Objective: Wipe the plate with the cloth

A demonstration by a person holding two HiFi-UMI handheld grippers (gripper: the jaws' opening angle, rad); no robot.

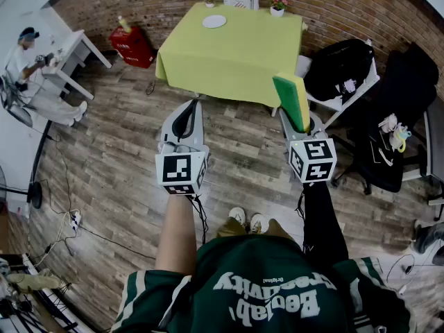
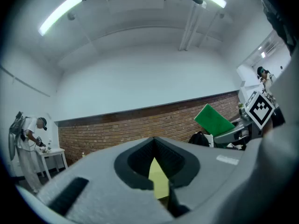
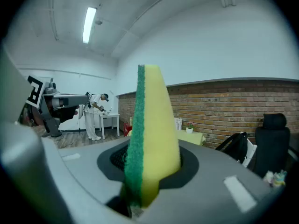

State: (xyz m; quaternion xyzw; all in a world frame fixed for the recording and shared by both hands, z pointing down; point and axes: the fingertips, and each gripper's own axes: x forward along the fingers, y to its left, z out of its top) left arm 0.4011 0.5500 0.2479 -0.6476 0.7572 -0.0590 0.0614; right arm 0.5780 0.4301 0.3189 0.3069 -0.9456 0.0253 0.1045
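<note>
A small white plate [image 1: 214, 21] lies on a table under a yellow-green cover [image 1: 229, 54], far ahead by the brick wall. My right gripper [image 1: 300, 121] is shut on a yellow sponge with a green scouring face [image 1: 292, 100], which stands upright out of the jaws [image 3: 152, 125]. My left gripper [image 1: 190, 107] is held level beside it, jaws together with nothing between them. Both grippers hang over the wooden floor, well short of the table. In the left gripper view the sponge [image 2: 214, 120] shows at the right. The plate is hidden in both gripper views.
A red box [image 1: 133, 46] sits left of the table. A person works at a white desk [image 1: 69, 54] at far left. A black bag on a chair [image 1: 343, 68] and a black office chair [image 1: 395, 137] stand at right. Cables [image 1: 69, 220] trail on the floor.
</note>
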